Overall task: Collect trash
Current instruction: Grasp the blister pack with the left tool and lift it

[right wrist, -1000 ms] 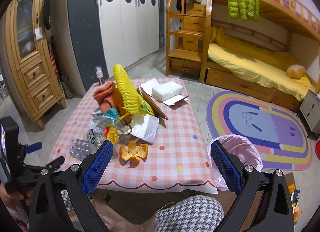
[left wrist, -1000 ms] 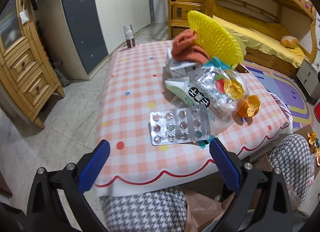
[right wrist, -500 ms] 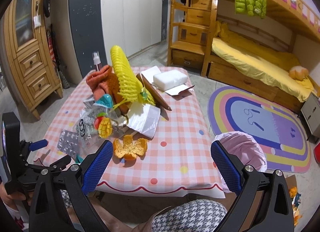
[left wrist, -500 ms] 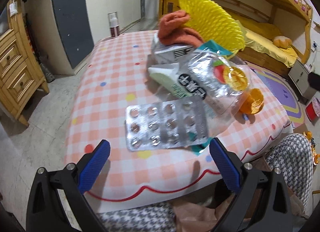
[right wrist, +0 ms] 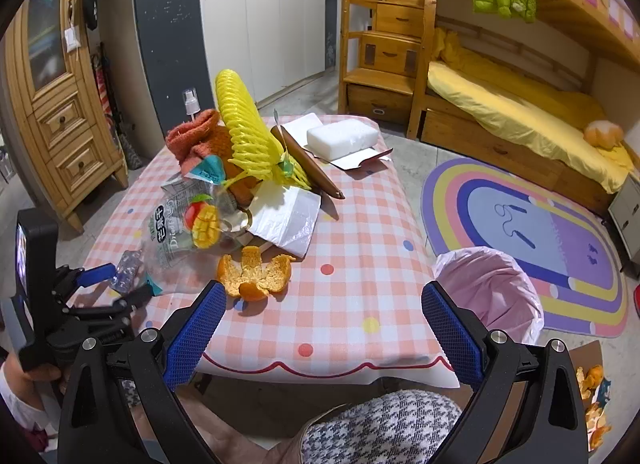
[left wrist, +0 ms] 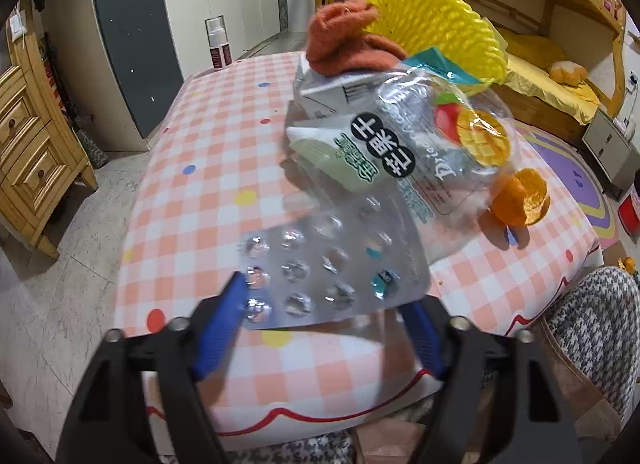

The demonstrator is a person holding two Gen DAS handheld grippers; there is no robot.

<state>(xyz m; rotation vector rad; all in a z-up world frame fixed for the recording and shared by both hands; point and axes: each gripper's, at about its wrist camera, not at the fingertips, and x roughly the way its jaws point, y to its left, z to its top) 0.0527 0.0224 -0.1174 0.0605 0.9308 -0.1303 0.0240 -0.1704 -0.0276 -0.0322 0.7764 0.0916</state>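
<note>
Indoor light even and fairly bright. Strong fisheye bending, dark corners in both views. Glare on blister pack. Left gripper motion-blurred; soft shadows under table litter.

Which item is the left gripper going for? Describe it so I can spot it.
On the checked tablecloth, at the near edge of the trash pile, lies a silver pill blister pack. The left gripper is closing with it between the jaws. Unlike the dried-mango bag behind it, it is flat, with rows of round bubbles.
</note>
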